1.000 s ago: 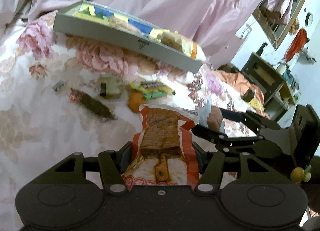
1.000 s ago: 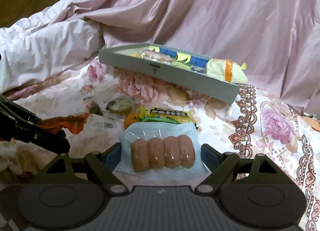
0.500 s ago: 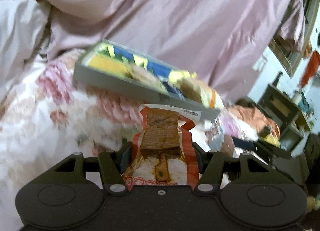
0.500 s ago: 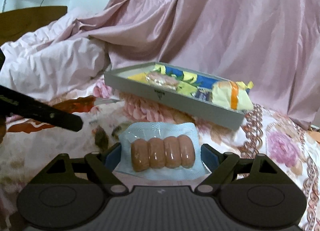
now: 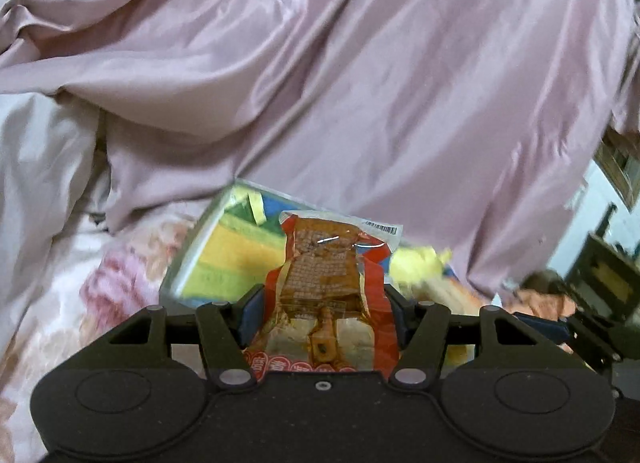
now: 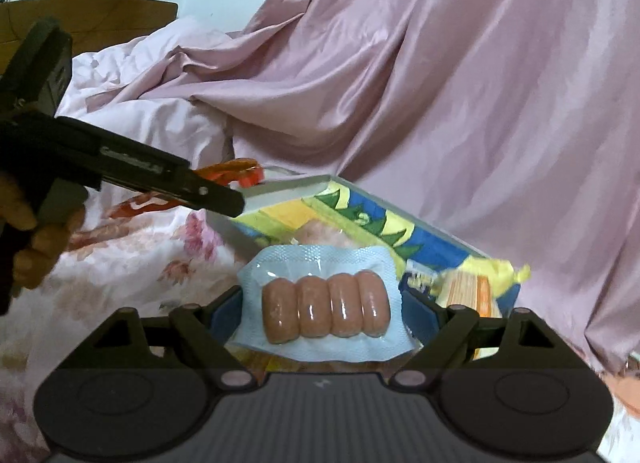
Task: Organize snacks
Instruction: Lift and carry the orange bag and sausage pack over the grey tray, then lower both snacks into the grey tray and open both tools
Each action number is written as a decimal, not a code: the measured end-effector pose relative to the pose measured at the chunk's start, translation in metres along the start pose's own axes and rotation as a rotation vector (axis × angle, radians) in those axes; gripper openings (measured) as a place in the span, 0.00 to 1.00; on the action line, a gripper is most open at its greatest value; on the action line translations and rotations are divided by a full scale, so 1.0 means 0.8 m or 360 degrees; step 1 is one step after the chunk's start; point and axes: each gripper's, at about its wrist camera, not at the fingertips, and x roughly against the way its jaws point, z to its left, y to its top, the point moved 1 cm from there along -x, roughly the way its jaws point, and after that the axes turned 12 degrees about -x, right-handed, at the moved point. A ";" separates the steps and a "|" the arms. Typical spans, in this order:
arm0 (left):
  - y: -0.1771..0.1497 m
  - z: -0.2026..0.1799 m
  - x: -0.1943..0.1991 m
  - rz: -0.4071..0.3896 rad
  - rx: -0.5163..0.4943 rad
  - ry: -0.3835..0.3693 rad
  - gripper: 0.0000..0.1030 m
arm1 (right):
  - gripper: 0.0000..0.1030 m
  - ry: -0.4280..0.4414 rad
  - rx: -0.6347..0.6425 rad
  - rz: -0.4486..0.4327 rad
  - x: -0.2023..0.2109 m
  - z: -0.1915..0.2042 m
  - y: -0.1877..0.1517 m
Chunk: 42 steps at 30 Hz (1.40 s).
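Note:
My left gripper [image 5: 322,309] is shut on an orange-red packet of brown dried tofu [image 5: 326,287] and holds it above the near edge of the grey snack tray [image 5: 182,263]. My right gripper [image 6: 322,313] is shut on a clear pale-blue pack of small sausages [image 6: 325,309], just in front of the same tray [image 6: 288,187]. The tray holds several yellow, green and blue snack packets. In the right wrist view the left gripper's black finger [image 6: 168,179] and the orange packet [image 6: 232,173] show at left, over the tray's far-left corner.
The tray lies on a floral bedspread [image 6: 120,263]. Pink satin bedding [image 5: 360,83] is heaped behind it and a white quilt [image 6: 152,111] to the left. Furniture [image 5: 600,279] stands at the far right of the left wrist view.
Both grippers have moved forward and up to the tray, each still gripping its packet. The loose snacks on the bedspread have dropped out of view.

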 end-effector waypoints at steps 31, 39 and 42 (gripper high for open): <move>0.005 0.030 -0.118 0.0084 0.0030 0.0239 0.62 | 0.85 -0.0076 -0.0218 -0.0032 -0.122 -0.050 0.021; 0.004 0.031 -0.123 0.0089 0.0020 0.0243 0.63 | 0.85 -0.0068 -0.0214 -0.0015 -0.127 -0.046 0.021; 0.004 0.031 -0.124 0.0094 0.0017 0.0242 0.63 | 0.85 -0.0075 -0.0225 -0.0009 -0.129 -0.047 0.020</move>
